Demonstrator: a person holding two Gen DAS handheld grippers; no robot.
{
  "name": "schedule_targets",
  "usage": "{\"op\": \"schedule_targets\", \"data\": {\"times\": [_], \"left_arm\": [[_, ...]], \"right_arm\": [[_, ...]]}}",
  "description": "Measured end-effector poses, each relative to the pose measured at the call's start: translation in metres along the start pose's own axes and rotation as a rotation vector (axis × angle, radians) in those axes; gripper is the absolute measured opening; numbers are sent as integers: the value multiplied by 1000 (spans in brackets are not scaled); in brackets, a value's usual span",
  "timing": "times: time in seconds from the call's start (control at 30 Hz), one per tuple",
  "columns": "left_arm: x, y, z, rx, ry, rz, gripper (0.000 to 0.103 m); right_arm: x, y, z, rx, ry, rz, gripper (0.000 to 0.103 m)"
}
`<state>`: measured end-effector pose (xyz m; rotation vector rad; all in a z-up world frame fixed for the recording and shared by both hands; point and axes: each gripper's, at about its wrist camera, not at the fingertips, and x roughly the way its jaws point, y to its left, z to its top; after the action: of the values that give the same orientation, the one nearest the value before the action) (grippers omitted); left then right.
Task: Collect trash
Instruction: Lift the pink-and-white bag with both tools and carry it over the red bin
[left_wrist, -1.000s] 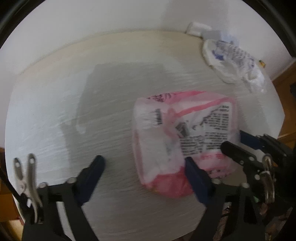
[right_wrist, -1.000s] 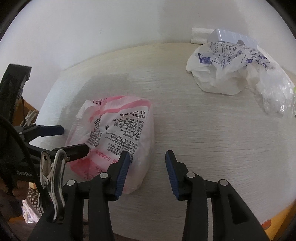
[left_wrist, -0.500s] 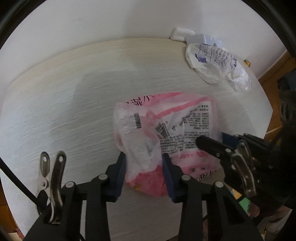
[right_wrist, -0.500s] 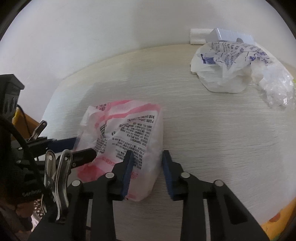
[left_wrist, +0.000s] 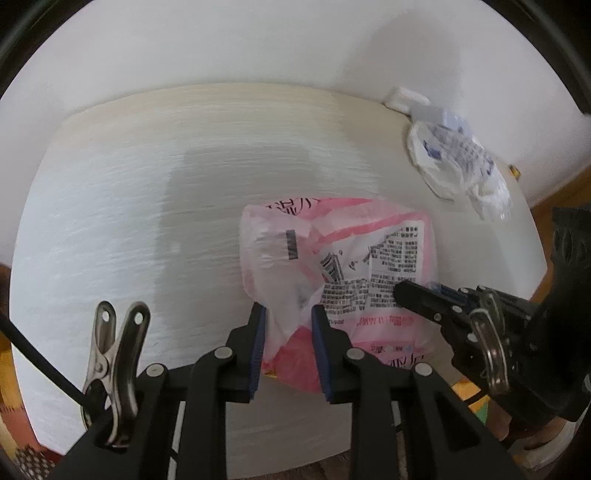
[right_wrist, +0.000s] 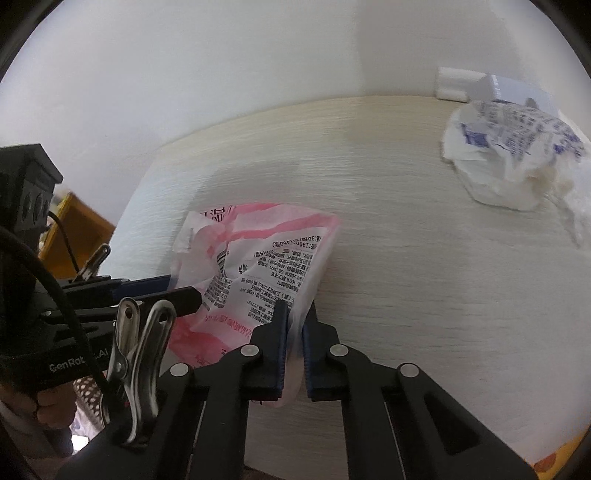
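Note:
A pink and white plastic bag (left_wrist: 351, 251) with black print lies crumpled on the pale round table (left_wrist: 147, 184). My left gripper (left_wrist: 288, 317) has the bag's near left end between its blue pads, and its jaws are closing on the bunched plastic. In the right wrist view the same bag (right_wrist: 266, 251) has its near right edge pinched in my right gripper (right_wrist: 295, 314), whose jaws are closing to a thin gap. Each gripper shows in the other's view: the right gripper (left_wrist: 406, 291) touches the bag's printed side, and the left gripper (right_wrist: 184, 291) meets its left end.
A crumpled white bag with blue print (right_wrist: 509, 162) lies at the table's far right, also visible as the white bag (left_wrist: 454, 158). White boxes (right_wrist: 458, 85) stand behind it against the wall. The table's edge curves close below both grippers.
Both grippers went from open to closed on the pink bag. The left gripper shifted right until the bag's near end sat between its pads. The right gripper's pads narrowed onto the bag's edge.

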<state>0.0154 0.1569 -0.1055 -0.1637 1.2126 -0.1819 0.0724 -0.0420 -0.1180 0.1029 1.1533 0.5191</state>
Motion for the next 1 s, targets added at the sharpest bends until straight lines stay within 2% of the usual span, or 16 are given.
{"op": "schedule_targets", "data": {"times": [0.4, 0.73, 1.0], "left_arm": [[-28, 42, -14, -159, -59, 62, 25], [-50, 80, -24, -235, -104, 115, 25], [-71, 117, -33, -275, -124, 146, 25]], "right_arm": [[14, 38, 16, -136, 24, 101, 9], [29, 81, 31, -232, 41, 158, 9], [39, 119, 36, -259, 48, 191, 9]]}}
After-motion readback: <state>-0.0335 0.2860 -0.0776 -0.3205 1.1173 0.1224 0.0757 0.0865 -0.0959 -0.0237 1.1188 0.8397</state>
